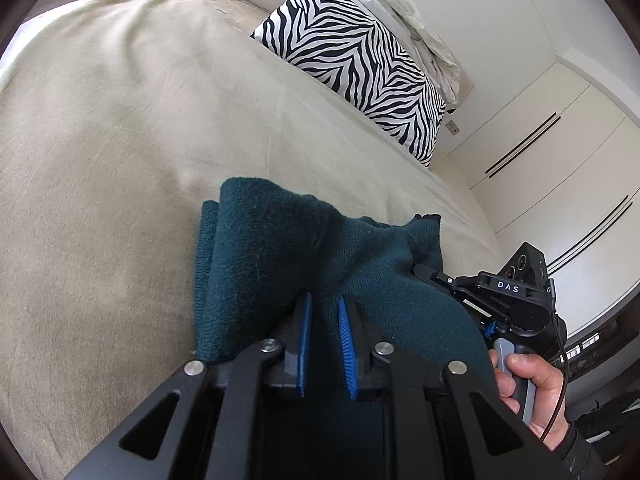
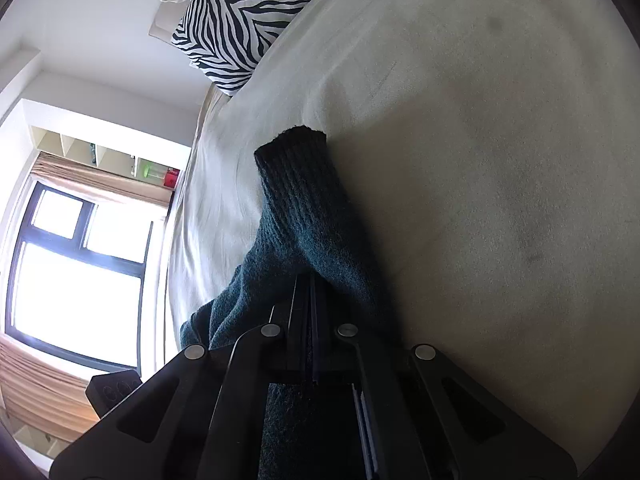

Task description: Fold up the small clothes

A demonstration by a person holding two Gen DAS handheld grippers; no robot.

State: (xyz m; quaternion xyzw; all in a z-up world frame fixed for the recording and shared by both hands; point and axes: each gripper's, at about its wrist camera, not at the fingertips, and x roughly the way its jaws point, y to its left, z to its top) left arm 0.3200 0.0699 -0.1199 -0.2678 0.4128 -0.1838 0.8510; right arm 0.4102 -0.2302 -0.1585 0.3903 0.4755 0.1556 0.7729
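Beige bed point(image 1: 120, 128) fills the view, zebra pillow point(image 1: 352, 64) at its head. Dark teal sweater point(image 1: 280, 248) lies bunched on it; left gripper point(image 1: 324, 344) gapes over the knit, right gripper point(image 2: 310, 300) pinches it tight.

Left wrist: close over the bed point(image 1: 120, 128), facing its head.
Right wrist: rolled sideways, close.
Shared: zebra pillow point(image 1: 352, 60), garment point(image 1: 280, 248).

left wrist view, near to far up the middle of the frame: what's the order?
left gripper → dark green knit garment → beige bedspread → zebra-print pillow → crumpled cream bedding
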